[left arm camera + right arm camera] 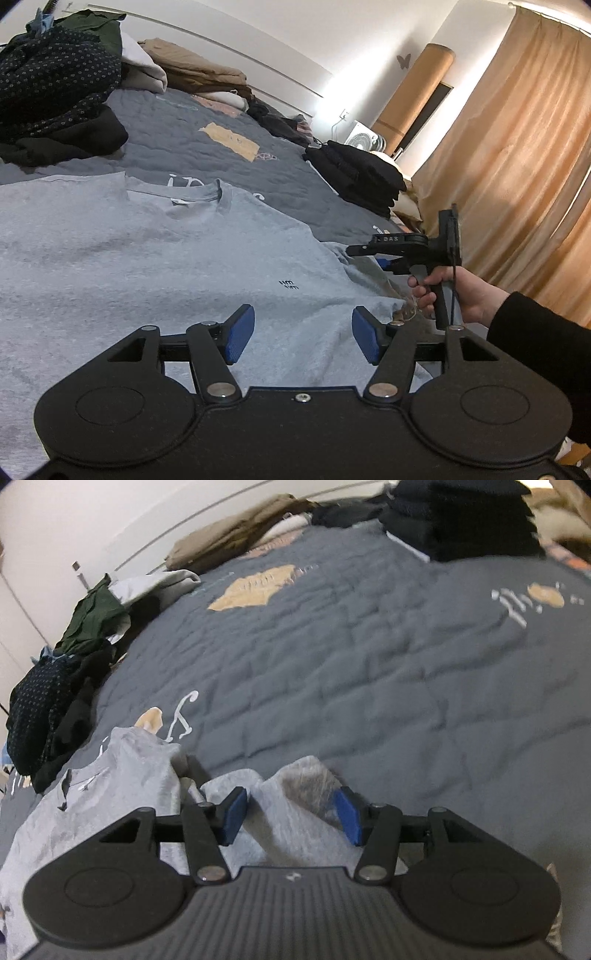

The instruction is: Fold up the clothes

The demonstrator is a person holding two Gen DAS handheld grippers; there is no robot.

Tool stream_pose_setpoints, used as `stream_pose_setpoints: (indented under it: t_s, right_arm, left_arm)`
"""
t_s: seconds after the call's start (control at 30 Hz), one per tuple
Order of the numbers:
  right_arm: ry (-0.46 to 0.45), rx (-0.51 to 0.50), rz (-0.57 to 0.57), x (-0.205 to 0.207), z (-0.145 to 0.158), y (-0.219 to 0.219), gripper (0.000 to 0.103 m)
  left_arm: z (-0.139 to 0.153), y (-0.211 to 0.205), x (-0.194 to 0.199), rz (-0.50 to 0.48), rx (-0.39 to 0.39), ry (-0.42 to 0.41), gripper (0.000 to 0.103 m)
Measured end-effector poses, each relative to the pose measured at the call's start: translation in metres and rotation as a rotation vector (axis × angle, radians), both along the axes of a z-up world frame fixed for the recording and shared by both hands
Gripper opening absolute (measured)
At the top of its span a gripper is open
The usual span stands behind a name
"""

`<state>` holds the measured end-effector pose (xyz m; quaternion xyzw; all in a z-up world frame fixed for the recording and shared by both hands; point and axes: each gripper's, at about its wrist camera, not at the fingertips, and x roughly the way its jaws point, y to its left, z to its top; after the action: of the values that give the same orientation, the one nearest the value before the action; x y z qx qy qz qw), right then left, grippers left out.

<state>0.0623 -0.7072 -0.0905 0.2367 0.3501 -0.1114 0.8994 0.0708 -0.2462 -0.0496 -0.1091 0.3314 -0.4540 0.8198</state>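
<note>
A grey T-shirt point(155, 258) lies spread flat on a dark grey quilt point(207, 155) that covers the bed, its collar pointing toward the far wall. The left gripper point(303, 332) hangs just above the shirt's lower part with its blue pads point(240, 332) set wide apart and nothing between them. The right gripper point(291, 814) sits at the shirt's right sleeve point(295, 786); its jaws stand wide too, and a bunched fold of grey cloth rises in the gap between the pads, though the blur makes it hard to say whether either pad touches the fabric. In the left wrist view a hand point(454, 291) in a black sleeve point(543, 339) grips the right tool's handle at the shirt's edge. A heap of dark unfolded clothes point(55, 92) sits at the quilt's far left, tan folded items point(195, 66) lie by the wall, and a stack of folded black garments point(358, 173) rests near the right edge, beside a tan curtain point(517, 147).
</note>
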Motion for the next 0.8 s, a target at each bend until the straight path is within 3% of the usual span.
stream_pose_setpoints:
  t_s: [0.03, 0.07, 0.1, 0.2, 0.27, 0.37, 0.43, 0.53, 0.6, 0.67, 0.8]
  right_arm:
    - [0.002, -0.005, -0.004, -0.001, -0.001, 0.002, 0.053]
    - [0.003, -0.011, -0.008, -0.002, -0.001, 0.003, 0.045]
    - [0.005, -0.016, -0.012, -0.002, -0.002, 0.005, 0.033]
    - [0.009, -0.032, -0.023, -0.005, -0.003, 0.009, 0.009]
    - [-0.039, -0.102, -0.074, -0.015, 0.007, 0.012, 0.004]
    - [-0.180, -0.201, -0.223, -0.040, 0.024, 0.011, 0.003]
    - [-0.220, -0.219, -0.272, -0.050, 0.027, 0.009, 0.004]
    - [-0.150, -0.290, -0.264, -0.048, 0.017, 0.011, 0.009]
    - [-0.123, -0.319, -0.263, -0.047, 0.010, 0.012, 0.021]
    - [-0.116, -0.286, -0.301, -0.050, 0.008, 0.008, 0.034]
    - [-0.220, -0.119, -0.356, -0.074, 0.017, -0.012, 0.038]
  left_arm:
    - [0.000, 0.000, 0.000, -0.002, 0.002, -0.001, 0.058]
    - [0.000, 0.000, 0.000, -0.003, 0.004, 0.000, 0.058]
    - [0.000, 0.001, 0.000, -0.002, 0.006, 0.001, 0.058]
    - [-0.001, 0.001, -0.001, 0.001, 0.011, 0.003, 0.058]
    - [-0.001, 0.001, -0.001, 0.000, 0.012, -0.001, 0.058]
    - [-0.001, 0.001, -0.002, -0.001, 0.012, -0.005, 0.058]
    - [-0.001, 0.000, -0.002, -0.003, 0.013, -0.008, 0.058]
    - [0.000, 0.000, -0.003, -0.007, 0.017, -0.011, 0.058]
    - [-0.001, -0.001, -0.004, -0.010, 0.021, -0.013, 0.058]
    - [-0.001, -0.001, -0.004, -0.011, 0.022, -0.013, 0.058]
    - [0.000, -0.001, -0.004, -0.012, 0.016, -0.009, 0.058]
